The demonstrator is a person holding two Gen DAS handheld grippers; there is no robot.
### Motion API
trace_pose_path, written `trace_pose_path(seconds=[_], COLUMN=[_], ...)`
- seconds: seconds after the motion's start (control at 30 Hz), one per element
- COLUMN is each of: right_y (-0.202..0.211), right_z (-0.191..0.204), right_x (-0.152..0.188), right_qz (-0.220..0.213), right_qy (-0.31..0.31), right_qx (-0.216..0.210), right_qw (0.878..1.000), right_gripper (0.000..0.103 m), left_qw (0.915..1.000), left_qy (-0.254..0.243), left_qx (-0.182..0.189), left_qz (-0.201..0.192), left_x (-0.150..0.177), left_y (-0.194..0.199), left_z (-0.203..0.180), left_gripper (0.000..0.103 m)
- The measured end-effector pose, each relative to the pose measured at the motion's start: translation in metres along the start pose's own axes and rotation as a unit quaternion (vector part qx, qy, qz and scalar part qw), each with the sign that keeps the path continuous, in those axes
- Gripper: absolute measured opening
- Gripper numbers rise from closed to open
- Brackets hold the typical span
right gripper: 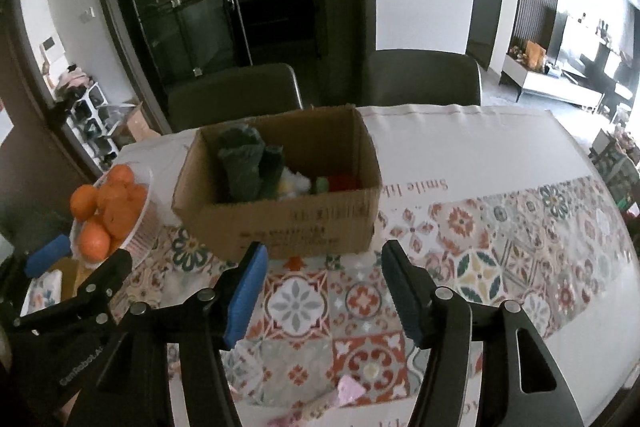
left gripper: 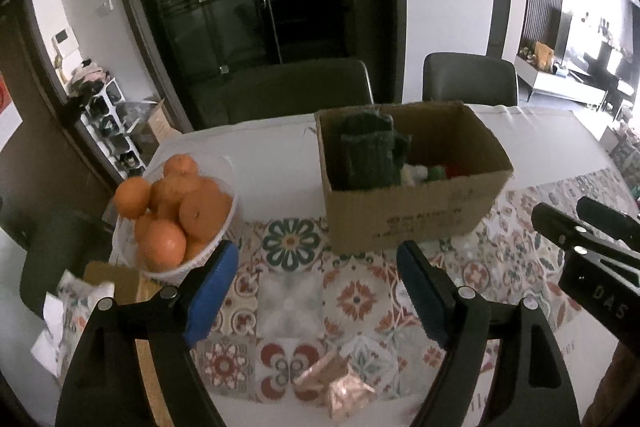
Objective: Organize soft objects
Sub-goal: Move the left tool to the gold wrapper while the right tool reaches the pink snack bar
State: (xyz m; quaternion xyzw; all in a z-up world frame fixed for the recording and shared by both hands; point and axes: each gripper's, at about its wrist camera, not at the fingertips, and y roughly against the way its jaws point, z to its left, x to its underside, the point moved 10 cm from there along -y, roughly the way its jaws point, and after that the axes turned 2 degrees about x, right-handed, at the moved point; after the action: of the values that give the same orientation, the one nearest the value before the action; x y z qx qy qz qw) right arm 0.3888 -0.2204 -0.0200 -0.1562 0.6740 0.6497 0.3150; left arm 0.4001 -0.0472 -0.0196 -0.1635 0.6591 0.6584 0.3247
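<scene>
- The room is a dining area: dark glass-door cabinet (left gripper: pixel 240 7) behind two dark chairs (left gripper: pixel 288 87) at the far edge of the tabletop (right gripper: pixel 460 143), with a bright living space off to the right.
- The tabletop wears a white cloth with a band of patterned tile print along the near side; the print is busy, so small pale items could be hard to pick out against it.
- The cardboard box (right gripper: pixel 304 223) stands open near the middle, toward the left; inside are a dark green knitted piece (right gripper: pixel 244 163), something white and fluffy, and green and red bits.
- A bowl of oranges (left gripper: pixel 176 211) sits at the left edge, just beside the left gripper (left gripper: pixel 316 291). A careless swing there could knock the piled fruit loose.
- A small pinkish soft object (left gripper: pixel 340 391) lies at the near edge, low in both views. It looks like the piece left to box; being so close under the fingers, it could be nudged off the edge.
- Both the left gripper and the right gripper (right gripper: pixel 324 291) are spread wide and empty, side by side, so they may collide.
</scene>
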Motion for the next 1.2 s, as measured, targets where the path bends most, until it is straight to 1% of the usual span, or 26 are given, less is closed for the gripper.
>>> trace_pose_path(seconds=[0.17, 0.5, 0.6, 0.7, 0.8, 0.93, 1.03, 1.13, 1.2], right_y=[0.007, 0.005, 0.001, -0.007, -0.014, -0.024, -0.035, -0.043, -0.049], right_z=[0.002, 0.002, 0.002, 0.002, 0.002, -0.002, -0.003, -0.004, -0.004], right_x=[0.031, 0.083, 0.100, 0.120, 0.135, 0.154, 0.168, 0.179, 0.187], right_qz=[0.007, 0.023, 0.036, 0.056, 0.070, 0.086, 0.107, 0.125, 0.139], right_qy=[-0.001, -0.007, -0.009, -0.021, -0.030, -0.049, -0.065, -0.082, -0.096], right_qx=[-0.003, -0.010, -0.012, -0.022, -0.018, -0.011, -0.017, -0.021, -0.026], right_qw=[1.000, 1.000, 0.999, 0.998, 0.997, 0.995, 0.992, 0.989, 0.985], right_gripper=[0.062, 0.062, 0.062, 0.062, 0.062, 0.062, 0.062, 0.062, 0.062], left_qw=[1.0000, 0.9991, 0.9988, 0.9979, 0.9968, 0.9939, 0.9920, 0.9894, 0.9885], left_qy=[0.002, 0.021, 0.025, 0.032, 0.038, 0.055, 0.061, 0.069, 0.077], left_qx=[0.004, 0.015, 0.011, 0.019, 0.017, 0.024, 0.026, 0.035, 0.034], left_qz=[0.005, 0.035, 0.041, 0.053, 0.068, 0.092, 0.108, 0.123, 0.125], left_x=[0.028, 0.089, 0.105, 0.120, 0.136, 0.152, 0.163, 0.172, 0.175], left_y=[0.009, 0.008, 0.006, 0.002, -0.007, -0.021, -0.032, -0.042, -0.047], left_z=[0.001, 0.001, 0.003, 0.003, 0.004, 0.003, 0.002, -0.001, -0.001], left_gripper=[0.081, 0.081, 0.081, 0.081, 0.081, 0.081, 0.081, 0.081, 0.081])
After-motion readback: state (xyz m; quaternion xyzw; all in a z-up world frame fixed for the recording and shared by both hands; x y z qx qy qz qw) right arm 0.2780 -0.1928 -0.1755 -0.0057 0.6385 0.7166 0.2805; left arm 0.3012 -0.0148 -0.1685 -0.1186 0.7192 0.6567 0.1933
